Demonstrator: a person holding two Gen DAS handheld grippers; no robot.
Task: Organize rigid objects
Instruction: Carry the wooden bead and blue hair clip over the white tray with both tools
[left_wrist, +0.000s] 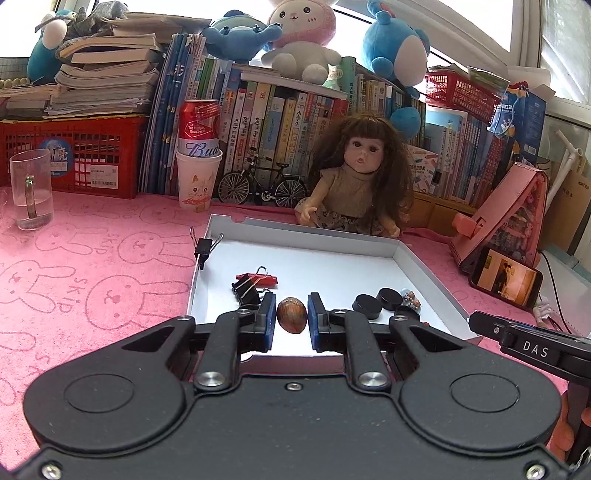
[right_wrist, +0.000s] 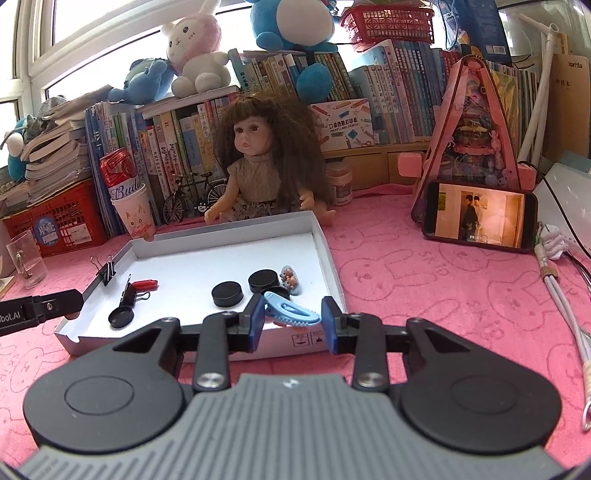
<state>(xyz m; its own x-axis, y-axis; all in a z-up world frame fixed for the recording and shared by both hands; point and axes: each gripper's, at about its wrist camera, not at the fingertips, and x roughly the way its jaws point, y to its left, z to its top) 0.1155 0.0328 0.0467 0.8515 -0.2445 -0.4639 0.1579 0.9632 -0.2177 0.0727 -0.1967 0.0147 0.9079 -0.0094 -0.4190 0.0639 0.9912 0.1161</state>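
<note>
Left gripper: fingers apart, a brown nut between the blue pads; small gaps show on both sides, so whether either pad touches it I cannot tell.
Nut: over the near part of the white tray, ahead of its front wall.
Right gripper: fingers apart, a blue hair clip lying across the gap; its thick end is against the left pad, its thin tip stops just short of the right pad.
Hair clip: at the tray's near right corner; resting or lifted, I cannot tell.
Tray contents: 2 black discs side by side on the right, a small beaded trinket just beside them, a red clip and a black binder clip touching on the left, a small black cap near the front left corner.
Tray edge: another binder clip clamped on the left wall.
Behind tray: a doll sitting against the far wall, a toy bicycle to its left.
Cloth: pink, with rabbit prints.
Right side: a phone with a lit screen, leaning on a pink stand.
</note>
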